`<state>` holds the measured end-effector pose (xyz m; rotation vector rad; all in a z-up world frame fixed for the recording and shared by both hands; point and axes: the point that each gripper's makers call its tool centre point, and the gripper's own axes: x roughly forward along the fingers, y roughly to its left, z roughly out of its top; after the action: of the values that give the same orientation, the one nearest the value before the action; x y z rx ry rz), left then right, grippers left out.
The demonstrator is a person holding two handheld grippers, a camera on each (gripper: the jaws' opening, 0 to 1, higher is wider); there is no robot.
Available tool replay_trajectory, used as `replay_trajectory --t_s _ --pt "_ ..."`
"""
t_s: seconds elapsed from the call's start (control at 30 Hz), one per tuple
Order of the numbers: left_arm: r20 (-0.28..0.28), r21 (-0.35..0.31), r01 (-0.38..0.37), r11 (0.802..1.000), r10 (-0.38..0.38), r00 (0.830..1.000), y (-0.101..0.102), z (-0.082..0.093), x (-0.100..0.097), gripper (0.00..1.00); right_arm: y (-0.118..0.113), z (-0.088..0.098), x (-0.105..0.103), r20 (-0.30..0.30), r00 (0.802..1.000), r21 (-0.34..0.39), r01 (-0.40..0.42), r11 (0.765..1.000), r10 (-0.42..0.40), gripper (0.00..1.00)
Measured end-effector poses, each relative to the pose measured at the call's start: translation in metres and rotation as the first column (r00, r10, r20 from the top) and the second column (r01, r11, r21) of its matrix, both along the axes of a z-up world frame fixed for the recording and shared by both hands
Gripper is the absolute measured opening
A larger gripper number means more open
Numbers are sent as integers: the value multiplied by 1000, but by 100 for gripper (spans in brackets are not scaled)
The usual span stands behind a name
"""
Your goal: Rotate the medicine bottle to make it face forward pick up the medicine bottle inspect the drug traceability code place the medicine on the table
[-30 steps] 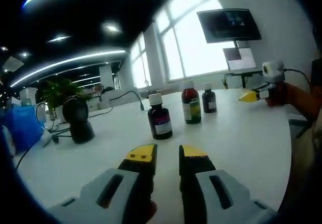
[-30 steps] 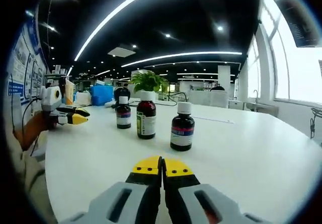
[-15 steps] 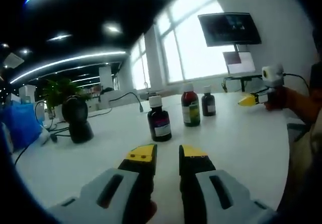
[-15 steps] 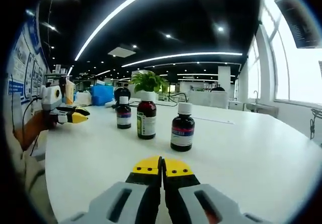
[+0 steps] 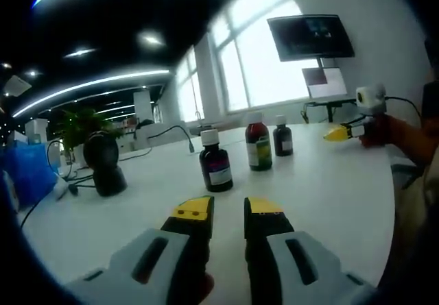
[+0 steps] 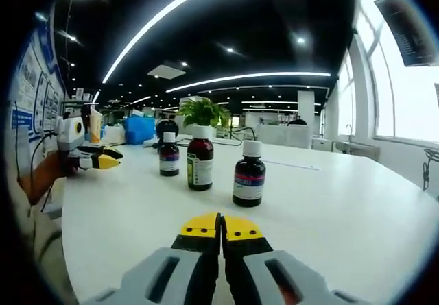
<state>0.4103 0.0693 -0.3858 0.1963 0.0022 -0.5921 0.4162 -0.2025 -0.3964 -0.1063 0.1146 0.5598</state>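
Observation:
Three dark medicine bottles with white caps stand in a row on the white table (image 5: 322, 181). In the left gripper view the nearest bottle (image 5: 215, 162) is just ahead of my left gripper (image 5: 227, 209), which is open and empty; behind it stand a taller bottle (image 5: 258, 142) and a small one (image 5: 282, 136). My right gripper (image 5: 341, 133) shows at the far right. In the right gripper view my right gripper (image 6: 220, 227) is shut and empty, low over the table, short of the nearest bottle (image 6: 249, 173), the tall bottle (image 6: 199, 160) and the small bottle (image 6: 168, 154). The left gripper (image 6: 103, 160) appears at the left.
A black round device (image 5: 106, 161) with cables stands left on the table. A potted plant (image 6: 201, 115) and a blue bag (image 6: 139, 128) sit at the far end. A wall screen (image 5: 312, 38) hangs by the windows. A person's sleeve (image 5: 411, 137) is at the right edge.
The left gripper view has shifted slightly, so the bottles sit a little higher and further left. Nothing on the table has moved, and both grippers keep their states.

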Motion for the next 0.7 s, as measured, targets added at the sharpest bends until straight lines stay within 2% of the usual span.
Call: replay_trajectory --t_s 0.7 --pt "-1 13 -5 1000 5 1000 0 -1 0 10 2 3 -1 17 1000 10 -12 1000 12 0"
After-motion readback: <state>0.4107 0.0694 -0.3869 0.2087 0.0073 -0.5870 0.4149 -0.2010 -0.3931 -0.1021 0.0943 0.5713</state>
